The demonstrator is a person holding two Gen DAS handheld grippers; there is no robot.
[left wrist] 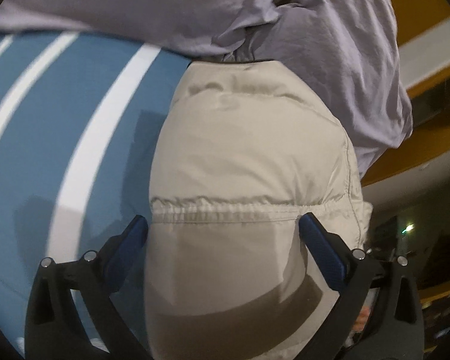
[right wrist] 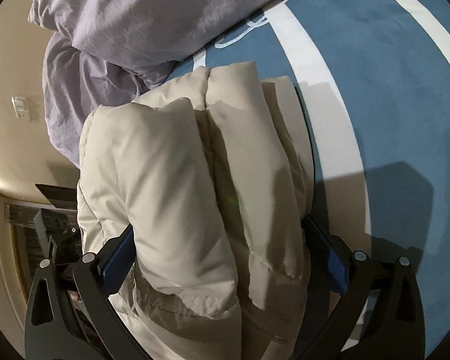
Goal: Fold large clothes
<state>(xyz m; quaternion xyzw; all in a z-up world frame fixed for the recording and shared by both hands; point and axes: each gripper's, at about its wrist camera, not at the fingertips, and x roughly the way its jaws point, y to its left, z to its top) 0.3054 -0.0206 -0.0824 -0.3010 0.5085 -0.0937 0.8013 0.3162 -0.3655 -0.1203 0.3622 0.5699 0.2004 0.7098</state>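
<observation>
A beige puffer jacket (left wrist: 249, 150), folded into a thick bundle, lies on a blue bed cover with white stripes (left wrist: 45, 120). My left gripper (left wrist: 223, 220) straddles one end of it with its jaws wide. The blue fingertips (left wrist: 139, 223) sit at the bundle's sides without squeezing the padding. In the right wrist view the same jacket (right wrist: 180, 165) shows several stacked puffy layers. My right gripper (right wrist: 219, 225) stands at its widest around the jacket, with the fabric bulging between the fingers.
A crumpled lilac quilt (left wrist: 165, 6) (right wrist: 135, 15) is heaped just beyond the jacket. The bed cover (right wrist: 390, 105) stretches away on the right. A cream wall with a switch plate (right wrist: 19, 106) and dark furniture (right wrist: 45, 225) lie off the bed's edge.
</observation>
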